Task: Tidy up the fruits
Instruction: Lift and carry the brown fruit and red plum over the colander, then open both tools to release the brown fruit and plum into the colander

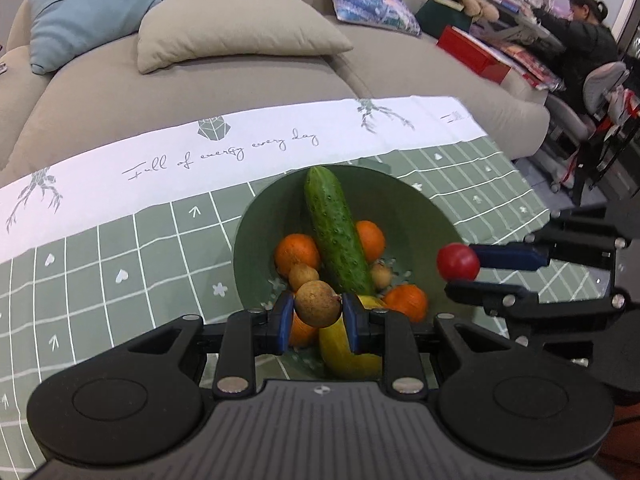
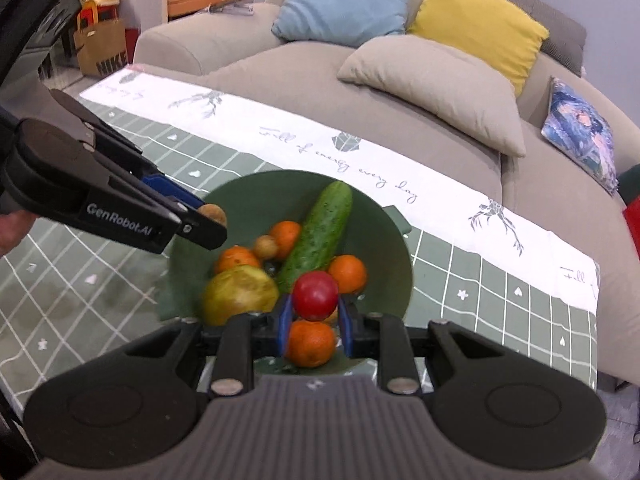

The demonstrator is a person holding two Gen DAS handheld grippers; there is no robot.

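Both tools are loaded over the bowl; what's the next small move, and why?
Probably carry the left tool sideways off the green bowl first. It is shut on the brown longan, the right tool is shut on the red fruit, and both hover close together, so moving one first avoids a clash.

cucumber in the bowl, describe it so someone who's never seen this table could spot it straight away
On the green checked tablecloth in front of the beige sofa sits a dark green bowl of fruit. The cucumber lies lengthwise across the middle of it, over the tangerines. It is the only long, bumpy, dark green item; everything around it is round and orange, yellow or brown.
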